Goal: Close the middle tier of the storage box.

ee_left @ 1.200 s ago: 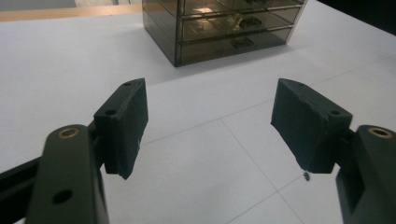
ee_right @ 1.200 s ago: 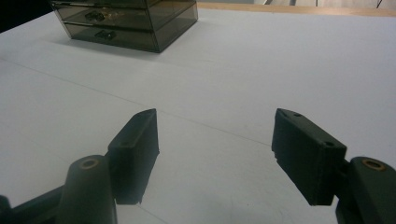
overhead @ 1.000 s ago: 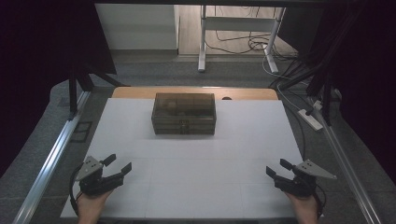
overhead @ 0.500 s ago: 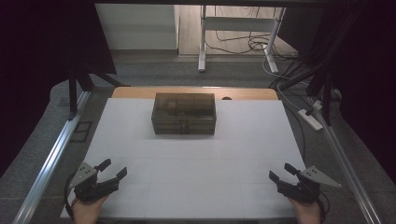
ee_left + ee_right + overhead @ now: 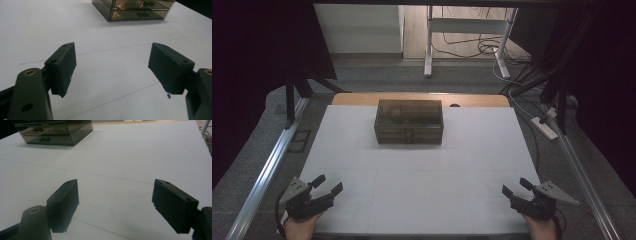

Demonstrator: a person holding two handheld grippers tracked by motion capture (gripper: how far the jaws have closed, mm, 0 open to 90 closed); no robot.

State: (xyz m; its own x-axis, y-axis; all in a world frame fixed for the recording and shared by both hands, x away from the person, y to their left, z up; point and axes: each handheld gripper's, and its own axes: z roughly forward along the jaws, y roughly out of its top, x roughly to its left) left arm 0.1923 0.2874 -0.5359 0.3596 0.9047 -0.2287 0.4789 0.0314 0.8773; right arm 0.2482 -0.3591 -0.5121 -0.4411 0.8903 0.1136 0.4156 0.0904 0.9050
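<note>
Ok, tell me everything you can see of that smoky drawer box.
The drawer box is a low, rectangular unit of dark, see-through smoky plastic with two stacked drawers, each with a small dark handle at the front centre. Both drawers look shut. It stands upright at the far middle of the white table, front facing the person, touched by nothing else.

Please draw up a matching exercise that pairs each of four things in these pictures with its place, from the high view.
Things:
1. left gripper
2. right gripper
3. smoky drawer box
4. power strip

Places:
A. far middle of the white table top
B. on the floor, beyond the table's right edge
C. near left corner of the table, jaws open
D. near right corner of the table, jaws open

Pairs: 1-C, 2-D, 3-A, 4-B
</note>
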